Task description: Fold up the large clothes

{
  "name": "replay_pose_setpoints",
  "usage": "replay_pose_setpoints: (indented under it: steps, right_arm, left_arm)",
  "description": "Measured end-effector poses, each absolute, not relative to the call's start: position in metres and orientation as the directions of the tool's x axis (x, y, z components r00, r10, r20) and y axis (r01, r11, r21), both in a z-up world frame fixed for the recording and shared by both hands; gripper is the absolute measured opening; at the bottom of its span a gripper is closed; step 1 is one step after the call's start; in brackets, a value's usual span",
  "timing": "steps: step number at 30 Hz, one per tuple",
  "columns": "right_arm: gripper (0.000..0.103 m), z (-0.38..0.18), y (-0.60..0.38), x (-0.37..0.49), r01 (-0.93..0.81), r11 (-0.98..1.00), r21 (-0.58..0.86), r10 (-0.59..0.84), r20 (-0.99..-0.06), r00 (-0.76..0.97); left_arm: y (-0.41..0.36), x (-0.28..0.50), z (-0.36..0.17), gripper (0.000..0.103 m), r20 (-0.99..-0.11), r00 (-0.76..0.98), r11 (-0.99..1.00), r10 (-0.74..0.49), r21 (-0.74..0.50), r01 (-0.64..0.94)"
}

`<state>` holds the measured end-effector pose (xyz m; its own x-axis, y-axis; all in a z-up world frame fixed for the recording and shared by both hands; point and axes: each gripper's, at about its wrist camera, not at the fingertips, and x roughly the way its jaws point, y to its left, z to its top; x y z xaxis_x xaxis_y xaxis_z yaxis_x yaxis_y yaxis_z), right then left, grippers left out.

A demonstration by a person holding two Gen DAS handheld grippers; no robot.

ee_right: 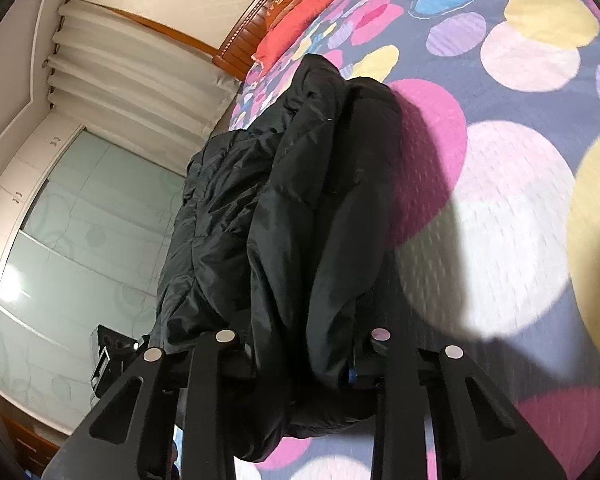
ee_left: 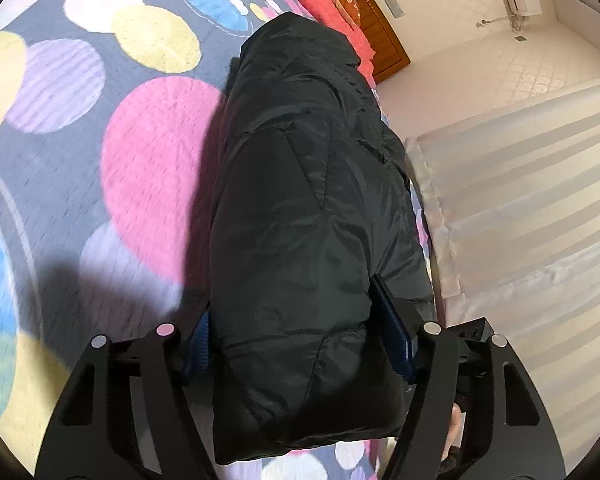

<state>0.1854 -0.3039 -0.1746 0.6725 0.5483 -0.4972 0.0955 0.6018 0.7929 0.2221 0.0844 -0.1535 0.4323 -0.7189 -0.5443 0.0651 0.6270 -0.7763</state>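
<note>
L wrist view: black puffer jacket (ee_left: 300,200) bunched into a long thick roll, lying lengthwise on the bed (ee_left: 80,128) near its curtain-side edge. Left gripper (ee_left: 300,336) has its fingers spread wide around the near end of the roll, blue pads (ee_left: 396,332) pressing both flanks; clamped on the jacket, wide only because the bulk fills the gap. Fabric: slick nylon shell, faint sheen, stitched quilt seams, lofty fill, soft rounded edges. Bedspread quilted, grey-blue w/ big pink, yellow, lilac, white circles. Pale pleated curtain (ee_left: 520,208) to the right, wood headboard (ee_left: 364,12) and red pillows (ee_left: 332,8) at far end.

R wrist view: same jacket (ee_right: 284,208), seen from the other flank; deep lengthwise folds, one thick layer draped over another. Right gripper (ee_right: 300,344) fingers mostly hidden under cloth; fabric fills the space between them, so looks closed on the jacket, a thick bunch. Near end appears lifted slightly off the bed (ee_right: 520,200), shadow under it. Frosted-glass wardrobe (ee_right: 72,248) left of frame.

Step, as I judge it: both ends gripped, carrying one half over for a fold. To do well: keep both grippers level and moving together so the roll doesn't twist; slippery shell, so hold deep, not by the edge; puffy fill springs back, so press air out after laying down; keep clear of the bed edge.
</note>
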Motion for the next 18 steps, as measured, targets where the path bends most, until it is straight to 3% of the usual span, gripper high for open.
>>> replay_pose_setpoints:
  steps: [9, 18]
  right_arm:
    - [0.03, -0.19, -0.308, 0.184, 0.101, 0.574, 0.813, 0.57, -0.485, 0.663]
    - [0.057, -0.18, -0.31, 0.177, 0.102, 0.607, 0.788, 0.545, -0.506, 0.669]
  left_arm:
    - [0.092, 0.216, -0.167, 0.07, -0.548, 0.434, 0.634, -0.715, -0.77, 0.071]
    - [0.104, 0.211, -0.154, 0.085, -0.536, 0.466, 0.635, -0.704, -0.769, 0.073]
